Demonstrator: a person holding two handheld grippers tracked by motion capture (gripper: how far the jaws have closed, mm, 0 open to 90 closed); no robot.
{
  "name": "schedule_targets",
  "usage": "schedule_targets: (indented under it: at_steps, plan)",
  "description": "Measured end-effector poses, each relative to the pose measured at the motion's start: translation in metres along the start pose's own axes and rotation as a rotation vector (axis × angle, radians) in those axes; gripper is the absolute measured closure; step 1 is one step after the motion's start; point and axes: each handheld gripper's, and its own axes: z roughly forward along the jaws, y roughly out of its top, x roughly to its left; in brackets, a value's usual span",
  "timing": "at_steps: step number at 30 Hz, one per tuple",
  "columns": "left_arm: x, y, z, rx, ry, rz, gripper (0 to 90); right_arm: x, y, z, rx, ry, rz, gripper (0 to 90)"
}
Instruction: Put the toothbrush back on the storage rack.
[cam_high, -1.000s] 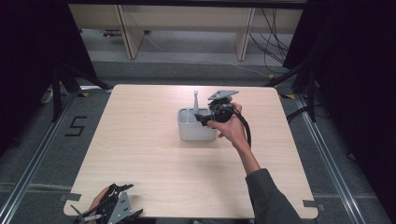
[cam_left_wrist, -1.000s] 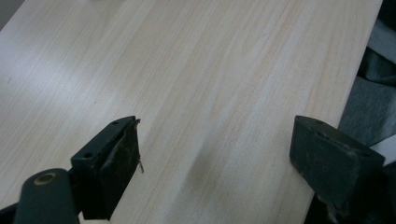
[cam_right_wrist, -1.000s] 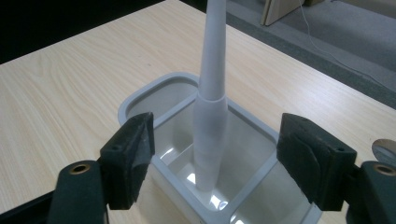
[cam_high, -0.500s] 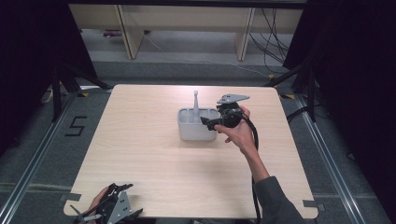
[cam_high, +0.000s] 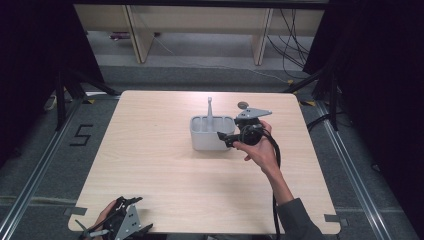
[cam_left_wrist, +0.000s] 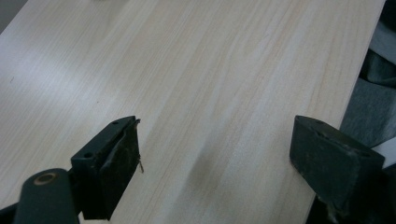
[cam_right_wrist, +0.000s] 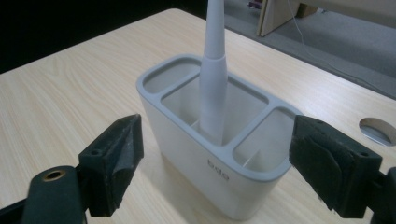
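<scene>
A: Where is the holder (cam_high: 212, 133) found?

B: It is set on the worktop (cam_high: 150, 165), a little beyond the middle and toward the right; three compartments are seen in the right gripper view, a wide one in the middle and a smaller one at each end; a word is printed low on its near wall, too small to be read with certainty.

A: And what is kept in it?

B: A pale handle (cam_right_wrist: 214, 74) is stood upright in the middle compartment; its top is cut off by the edge of the right gripper view; in the high view it is seen rising well above the rim.

A: How is the right gripper (cam_high: 227, 138) placed?

B: It is held just beside the holder's right end, pointed at it; its fingers (cam_right_wrist: 116, 163) have just been opening and are now spread wide; the holder is seen between them but is not touched by either; nothing is pinched.

A: And the left gripper (cam_high: 117, 225)?

B: It is kept at the near left corner of the worktop, well apart from the holder; its fingers (cam_left_wrist: 112, 163) are spread wide above bare wood; nothing is held between them.

A: Is anything else noted?

B: A round hole (cam_right_wrist: 377, 129) is cut into the worktop past the holder.
</scene>
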Motion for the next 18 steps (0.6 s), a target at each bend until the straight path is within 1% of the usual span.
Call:
schedule_targets:
  at_steps: [1,2,3,4,5,6,7,8,9,11,12,13,14,15,16,17,18]
  plan:
    - [0.0,0.0,0.0,0.001,0.0,0.001,15.6,-0.001,-0.001,-0.001,-0.003,-0.005,-0.002,18.8]
    - [0.001,0.0,-0.001,0.007,-0.004,0.001,15.6,0.0,-0.002,-0.002,-0.012,-0.004,0.01,19.4]
    - [0.001,0.0,-0.001,0.003,-0.005,0.0,15.6,-0.001,-0.002,-0.003,-0.023,-0.012,0.001,19.3]
    - [0.001,0.0,0.0,-0.003,-0.007,0.0,15.6,-0.001,-0.002,-0.006,-0.011,-0.003,-0.002,19.1]
    - [0.0,0.0,0.0,-0.005,0.011,-0.001,15.6,-0.002,-0.003,-0.006,-0.02,0.0,-0.009,19.1]
    - [0.0,0.0,0.0,-0.006,0.009,-0.001,15.6,0.0,-0.004,-0.009,-0.008,0.0,0.019,19.1]
    - [0.0,0.001,-0.001,0.002,-0.006,0.002,15.6,-0.001,-0.005,-0.009,-0.02,-0.006,0.003,18.9]
    - [0.0,0.001,-0.001,0.001,-0.003,0.002,15.6,-0.002,-0.005,-0.01,-0.019,0.002,-0.002,18.7]
    - [0.0,0.001,-0.001,0.001,-0.003,0.001,15.6,-0.001,-0.006,-0.012,-0.014,-0.007,0.002,18.5]
    - [0.0,0.001,-0.001,0.0,-0.001,-0.002,15.6,-0.002,-0.006,-0.013,-0.016,-0.008,-0.004,18.4]
    - [0.0,0.001,-0.001,0.0,-0.001,-0.002,15.6,-0.001,-0.007,-0.012,-0.015,-0.002,0.007,18.2]
    - [0.0,0.001,-0.002,0.001,-0.003,0.001,15.5,-0.001,-0.008,-0.013,-0.008,0.0,0.007,18.2]
    - [0.0,0.001,-0.001,-0.01,0.004,-0.003,15.6,0.0,-0.009,-0.012,-0.012,0.007,0.006,18.0]
    - [0.0,0.001,-0.001,-0.006,0.002,-0.005,15.6,0.0,-0.009,-0.012,-0.012,0.007,0.006,18.0]
    - [0.0,0.001,-0.002,-0.007,0.0,0.002,15.6,0.001,-0.01,-0.013,0.005,0.003,0.011,17.8]
    - [0.0,0.001,-0.001,-0.009,0.001,0.002,15.6,0.001,-0.011,-0.012,-0.002,0.015,-0.005,17.6]
    - [0.0,0.001,-0.001,-0.012,0.005,-0.003,15.6,0.001,-0.011,-0.013,0.008,0.014,-0.009,17.4]
